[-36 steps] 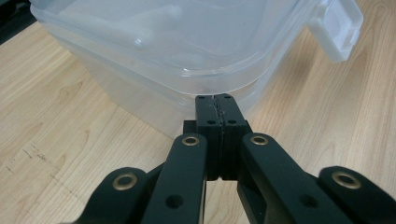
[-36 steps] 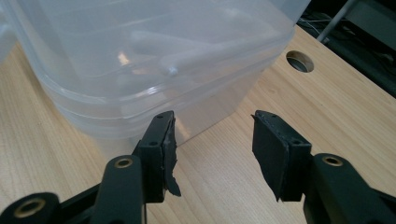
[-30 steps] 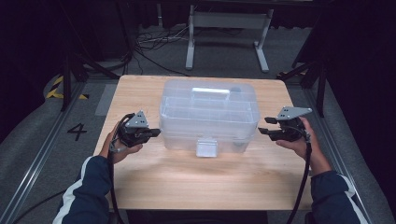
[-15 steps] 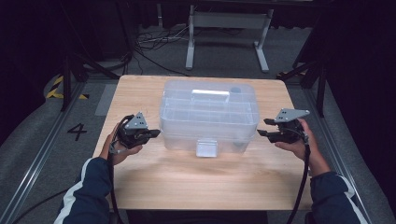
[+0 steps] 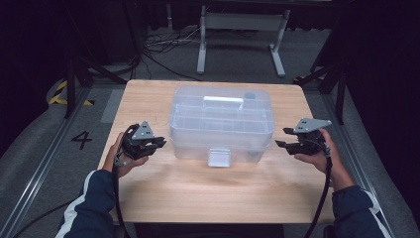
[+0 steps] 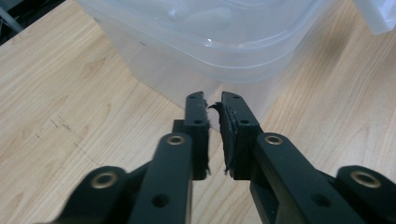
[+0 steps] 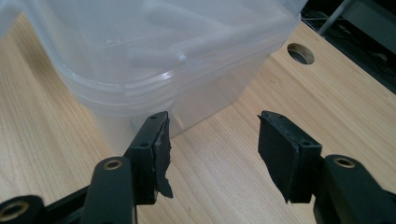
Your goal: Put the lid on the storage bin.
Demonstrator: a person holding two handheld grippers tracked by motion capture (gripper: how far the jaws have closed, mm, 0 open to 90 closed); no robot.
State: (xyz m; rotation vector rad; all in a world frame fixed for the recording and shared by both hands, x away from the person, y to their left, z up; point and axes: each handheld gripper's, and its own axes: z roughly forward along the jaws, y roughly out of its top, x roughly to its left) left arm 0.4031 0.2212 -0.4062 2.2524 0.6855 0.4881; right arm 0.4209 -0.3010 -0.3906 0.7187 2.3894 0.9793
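Note:
A clear plastic storage box (image 5: 221,121) with a lid, a top handle (image 5: 223,102) and a front latch (image 5: 218,157) stands in the middle of the wooden table (image 5: 208,198). My left gripper (image 5: 159,143) is held just off the box's left side, its jaws nearly together with nothing between them (image 6: 213,100). The box's corner (image 6: 210,37) lies straight ahead of it. My right gripper (image 5: 281,144) hovers close to the box's right side, open and empty (image 7: 212,119), facing the box wall (image 7: 154,51).
A round hole (image 7: 300,53) is cut in the tabletop beyond the box's far right corner. Bare wood lies in front of the box. Behind the table, cables (image 5: 158,49) and a white stand's legs (image 5: 237,29) sit on the grey floor.
The right gripper has drifted slightly down and toward the box. The left hand has hardly moved.

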